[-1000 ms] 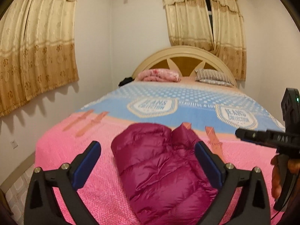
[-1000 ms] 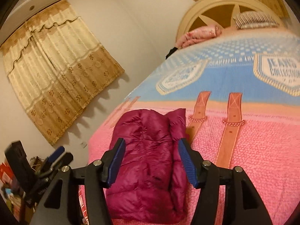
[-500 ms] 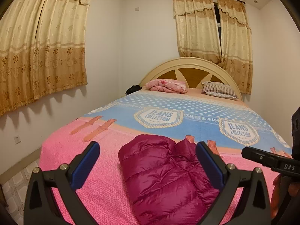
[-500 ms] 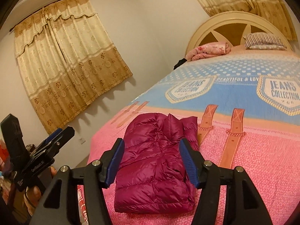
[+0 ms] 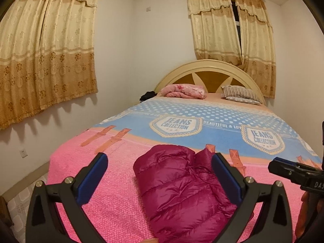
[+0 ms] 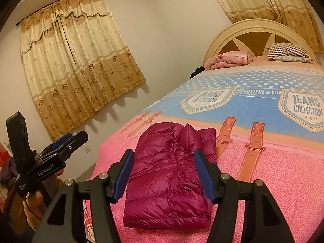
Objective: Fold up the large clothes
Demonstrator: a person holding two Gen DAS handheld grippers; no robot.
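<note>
A magenta puffer jacket [image 5: 182,188] lies folded into a compact bundle on the pink end of the bed cover [image 5: 113,202]. My left gripper [image 5: 160,156] hovers over it, open, its blue pads well apart and touching nothing. In the right wrist view the jacket [image 6: 172,172] shows as a neat rectangle, and my right gripper [image 6: 164,151] is held above it, open and empty. The left gripper [image 6: 75,139] appears there at the left in a person's hand [image 6: 32,200]. The right gripper's tip [image 5: 283,166] pokes in from the right edge of the left wrist view.
The bed cover turns blue [image 5: 222,121] farther on. A pink folded quilt [image 5: 184,91] and a striped pillow [image 5: 239,94] lie by the arched headboard [image 5: 208,68]. Curtains [image 5: 46,50] hang on the left wall; a strip of tiled floor [image 5: 18,204] runs beside the bed.
Both grippers have drawn back and up from the jacket, so it sits lower and smaller in view. The right gripper has rolled to level. The jacket has not moved.
</note>
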